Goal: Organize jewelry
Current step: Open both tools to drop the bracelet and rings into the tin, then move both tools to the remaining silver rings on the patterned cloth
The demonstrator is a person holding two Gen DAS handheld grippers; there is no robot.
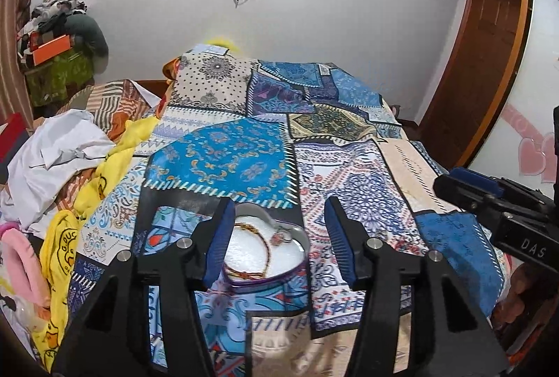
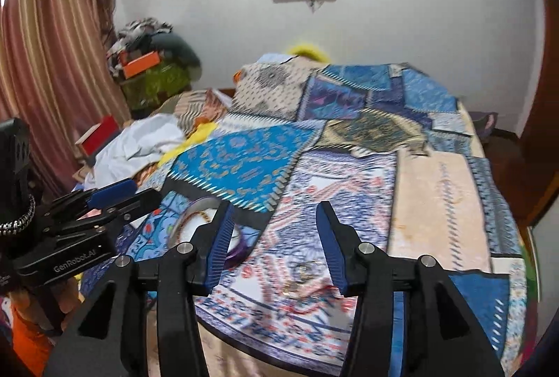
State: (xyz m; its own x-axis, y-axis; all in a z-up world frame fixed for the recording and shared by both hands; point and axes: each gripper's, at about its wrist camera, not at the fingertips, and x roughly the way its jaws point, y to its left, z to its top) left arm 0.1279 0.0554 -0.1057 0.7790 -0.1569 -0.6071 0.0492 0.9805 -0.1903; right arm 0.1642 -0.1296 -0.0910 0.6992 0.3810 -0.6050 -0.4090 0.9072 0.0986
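A heart-shaped tin (image 1: pixel 300 239) with a white lining lies on the patchwork bedspread (image 1: pixel 367 188). In it lie a red-and-gold bracelet (image 1: pixel 244 267) and a small ring-like piece (image 1: pixel 281 235). My left gripper (image 1: pixel 279 240) is open and empty, its fingers either side of the tin, above it. In the right wrist view the tin (image 2: pixel 206 223) shows left of my right gripper (image 2: pixel 276 244), which is open and empty. Small blurred jewelry pieces (image 2: pixel 302 275) lie on the bedspread between the right fingers. The right gripper's body (image 1: pixel 496 205) shows at the left view's right edge.
A heap of white and yellow cloth (image 1: pixel 66 167) lies on the bed's left side. A pile of clothes and an orange box (image 1: pixel 52 48) stands in the far left corner. A wooden door (image 1: pixel 489 38) is on the right, striped curtains (image 2: pixel 52 62) on the left.
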